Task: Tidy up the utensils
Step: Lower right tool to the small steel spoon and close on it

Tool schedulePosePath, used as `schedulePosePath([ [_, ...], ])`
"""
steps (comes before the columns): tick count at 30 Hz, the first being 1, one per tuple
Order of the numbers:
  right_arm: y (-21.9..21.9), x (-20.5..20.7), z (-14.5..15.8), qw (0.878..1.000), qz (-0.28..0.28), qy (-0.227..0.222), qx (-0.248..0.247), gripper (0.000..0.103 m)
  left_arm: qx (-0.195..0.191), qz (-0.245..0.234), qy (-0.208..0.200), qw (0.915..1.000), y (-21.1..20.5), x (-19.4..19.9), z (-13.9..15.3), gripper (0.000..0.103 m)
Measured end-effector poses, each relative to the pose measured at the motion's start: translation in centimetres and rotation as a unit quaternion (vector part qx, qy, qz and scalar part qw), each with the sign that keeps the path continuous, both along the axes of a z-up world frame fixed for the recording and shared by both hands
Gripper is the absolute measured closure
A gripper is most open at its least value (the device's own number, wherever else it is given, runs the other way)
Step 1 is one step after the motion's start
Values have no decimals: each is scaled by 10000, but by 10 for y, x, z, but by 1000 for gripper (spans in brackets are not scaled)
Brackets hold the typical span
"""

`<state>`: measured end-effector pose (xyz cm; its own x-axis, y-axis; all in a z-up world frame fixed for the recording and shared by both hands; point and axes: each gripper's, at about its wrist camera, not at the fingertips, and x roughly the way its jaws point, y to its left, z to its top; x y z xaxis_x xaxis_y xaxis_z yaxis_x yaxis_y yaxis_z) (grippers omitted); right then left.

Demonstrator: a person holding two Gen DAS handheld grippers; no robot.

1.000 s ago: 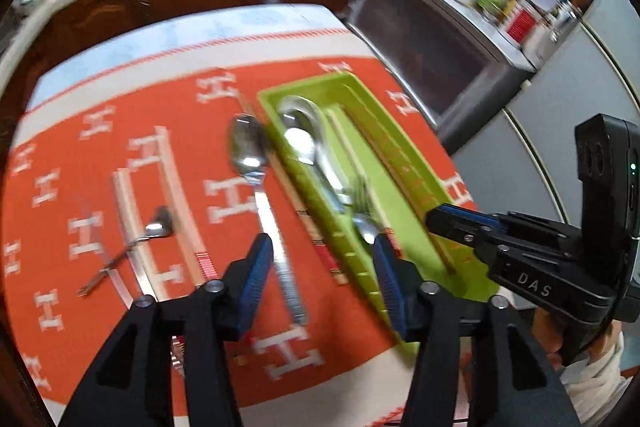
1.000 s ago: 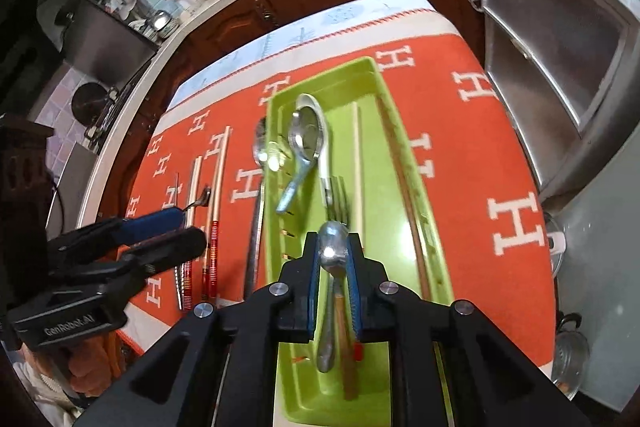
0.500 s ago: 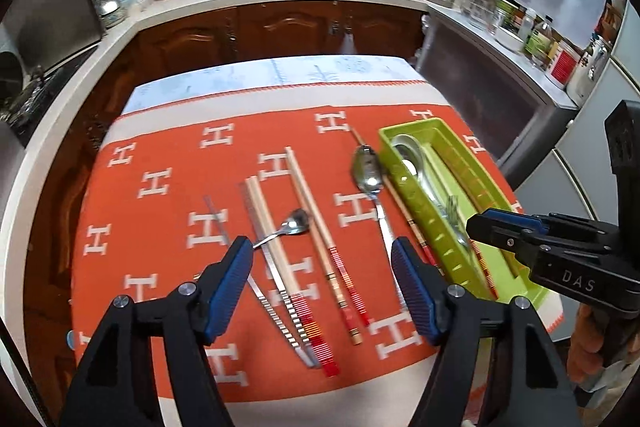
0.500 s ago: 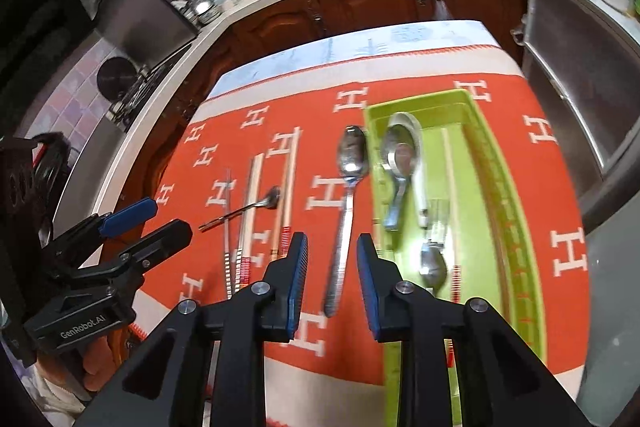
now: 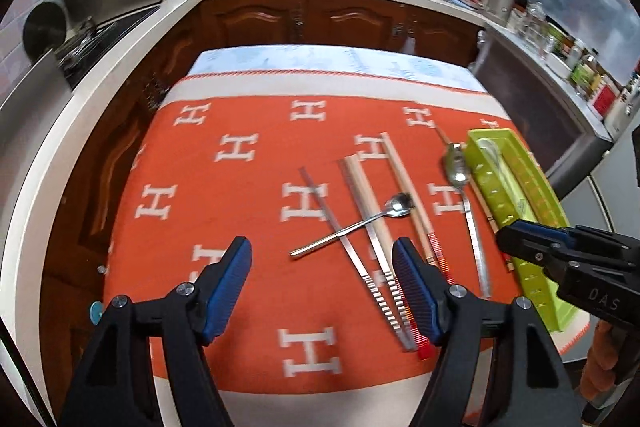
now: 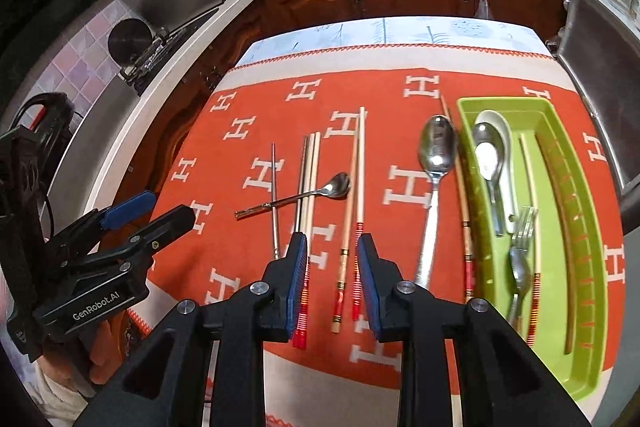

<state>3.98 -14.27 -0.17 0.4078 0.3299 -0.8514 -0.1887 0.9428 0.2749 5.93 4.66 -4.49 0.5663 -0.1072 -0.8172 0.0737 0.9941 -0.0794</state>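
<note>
A green utensil tray (image 6: pixel 592 259) lies at the right of the orange cloth; it holds spoons, a fork (image 6: pixel 524 227) and chopsticks. It also shows in the left wrist view (image 5: pixel 532 195). On the cloth lie a large metal spoon (image 6: pixel 434 179), a small spoon (image 6: pixel 316 193) across several chopsticks (image 6: pixel 358 195), and metal chopsticks (image 5: pixel 360 267). My right gripper (image 6: pixel 332 287) is open and empty above the chopstick ends. My left gripper (image 5: pixel 320 291) is wide open and empty over the cloth's near left part.
The table (image 6: pixel 384 31) is ringed by wooden kitchen cabinets (image 5: pixel 332 19) and white counters with a sink and clutter. A steel appliance (image 6: pixel 596 59) stands close to the table's right edge. A stove (image 6: pixel 160 43) is at the left.
My right gripper let go of a spoon into the tray, opened and moved left over the chopsticks. My left gripper swung left and opened wider.
</note>
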Motion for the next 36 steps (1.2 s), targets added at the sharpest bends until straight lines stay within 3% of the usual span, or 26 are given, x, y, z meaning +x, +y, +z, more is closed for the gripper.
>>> schedulePosePath([
  [6, 20, 3, -16, 9998, 14, 26, -184, 67, 146, 111, 67, 9998, 23, -1, -17, 30],
  [9, 21, 8, -26, 9996, -8, 116, -271, 67, 58, 143, 82, 9998, 35, -1, -26, 24],
  [15, 28, 20, -48, 9991, 23, 145, -395, 67, -251, 197, 220, 9992, 51, 8, -46, 24],
  [20, 28, 41, -64, 9998, -54, 192, -86, 67, -384, 227, 361, 9984, 52, 21, -59, 24],
  [26, 36, 68, -90, 9953, -53, 677, 686, 67, -544, 159, 415, 9975, 48, 27, -63, 24],
  [31, 45, 90, -115, 9911, -289, 991, 846, 67, -537, 161, 417, 9976, 48, 30, -64, 24],
  [36, 44, 110, -122, 9886, -541, 981, 1003, 67, -610, 260, 455, 9968, 56, 33, -66, 24],
])
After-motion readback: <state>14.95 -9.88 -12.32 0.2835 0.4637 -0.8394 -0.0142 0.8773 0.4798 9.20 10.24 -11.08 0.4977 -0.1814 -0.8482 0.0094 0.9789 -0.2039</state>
